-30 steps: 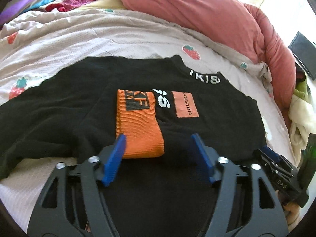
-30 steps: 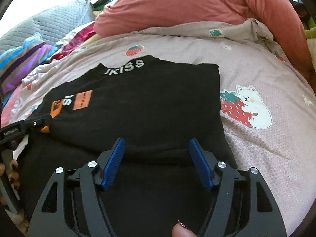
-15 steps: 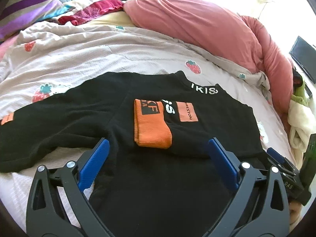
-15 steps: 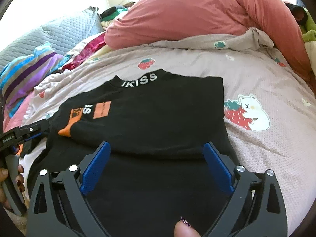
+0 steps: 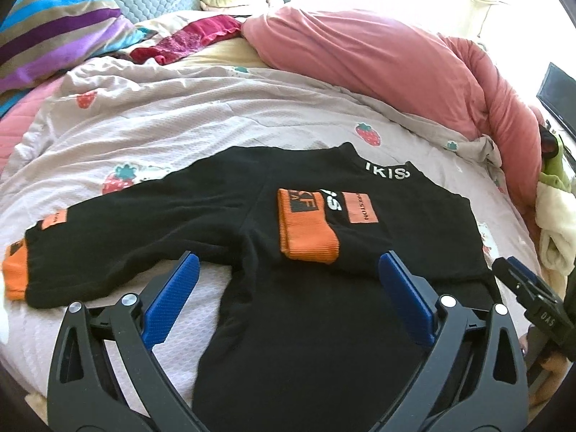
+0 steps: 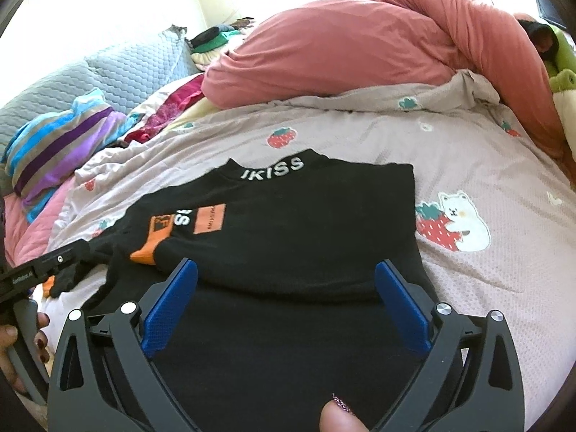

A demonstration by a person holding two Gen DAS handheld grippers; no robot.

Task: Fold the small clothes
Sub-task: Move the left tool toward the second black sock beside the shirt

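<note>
Nearest to us, our left gripper [image 5: 286, 275] hangs with its jaws spread wide and nothing between them, just above the lower part of the black top [image 5: 324, 324]. Our right gripper [image 6: 286, 286] is likewise released, jaws apart, over the hem end of the same top [image 6: 288, 324], empty.

The top lies flat on the bed [image 5: 180, 126], hem toward the near edge, collar away from us. One sleeve [image 6: 273, 262] is already folded across the chest, its orange cuff [image 5: 307, 230] resting on the body near the printed patches. The other sleeve [image 5: 126, 226] is not yet folded: it stretches out flat toward the bed's left edge, ending in its own orange cuff [image 5: 14, 275].

We judge the sleeve stage to be half done. The next move probably falls to our left gripper: reach out along that spread sleeve, pinch it near the cuff, and carry it across the chest to lie over or beside the first one (a shallow pinch, so the bed cover below is not caught). After that, the hem would likely be lifted toward the collar.

Farther off, a pink duvet [image 6: 360, 46] is heaped along the far edge, with a striped blanket [image 5: 54, 39] at the far left corner.
</note>
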